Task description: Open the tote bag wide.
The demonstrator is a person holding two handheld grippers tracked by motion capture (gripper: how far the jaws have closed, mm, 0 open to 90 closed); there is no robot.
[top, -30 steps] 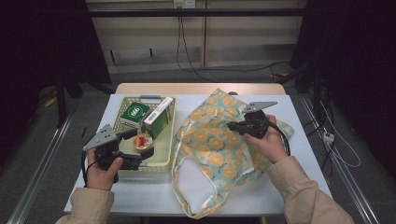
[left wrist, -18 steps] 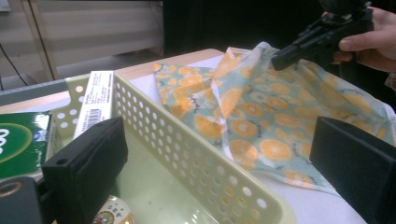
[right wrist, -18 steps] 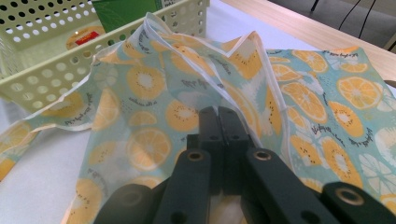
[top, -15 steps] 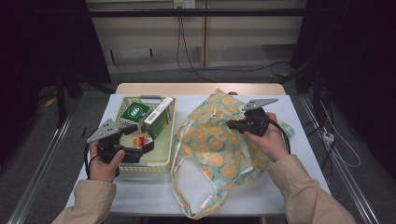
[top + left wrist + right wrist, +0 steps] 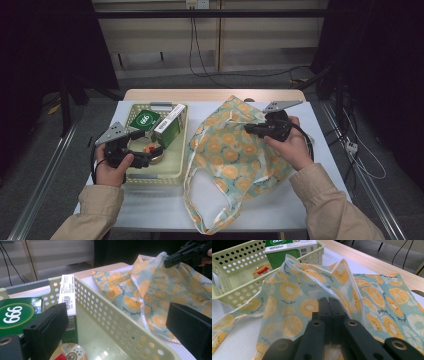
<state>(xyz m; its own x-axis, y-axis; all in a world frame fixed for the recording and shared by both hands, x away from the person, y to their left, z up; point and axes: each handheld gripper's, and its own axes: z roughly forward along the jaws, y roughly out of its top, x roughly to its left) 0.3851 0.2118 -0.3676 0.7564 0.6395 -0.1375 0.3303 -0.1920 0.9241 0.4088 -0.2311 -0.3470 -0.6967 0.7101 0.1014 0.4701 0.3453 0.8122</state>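
A fruit-print cloth bag (image 5: pixel 230 155) lies on the white table, right of a pale green basket (image 5: pixel 150 177). My right gripper (image 5: pixel 247 128) is shut on the bag's upper rim and holds that edge lifted; in the right gripper view the jaws (image 5: pixel 328 301) meet on the bag (image 5: pixel 294 297). My left gripper (image 5: pixel 150 152) hangs open over the basket's near right part. In the left gripper view (image 5: pixel 117 315) its wide jaws straddle the basket wall (image 5: pixel 112 317), with a small round red-labelled tin (image 5: pixel 70 353) below. The bag (image 5: pixel 155 290) lies beyond.
In the basket a green box (image 5: pixel 142 120) marked 999 lies at the back, with a white and green carton (image 5: pixel 170 125) beside it and the round tin (image 5: pixel 151 148) nearer. The bag's long handle (image 5: pixel 192 210) trails toward the table's front edge.
My left hand has shifted a little farther over the basket, toward the round tin. The right gripper has kept its hold on the bag's rim without moving.
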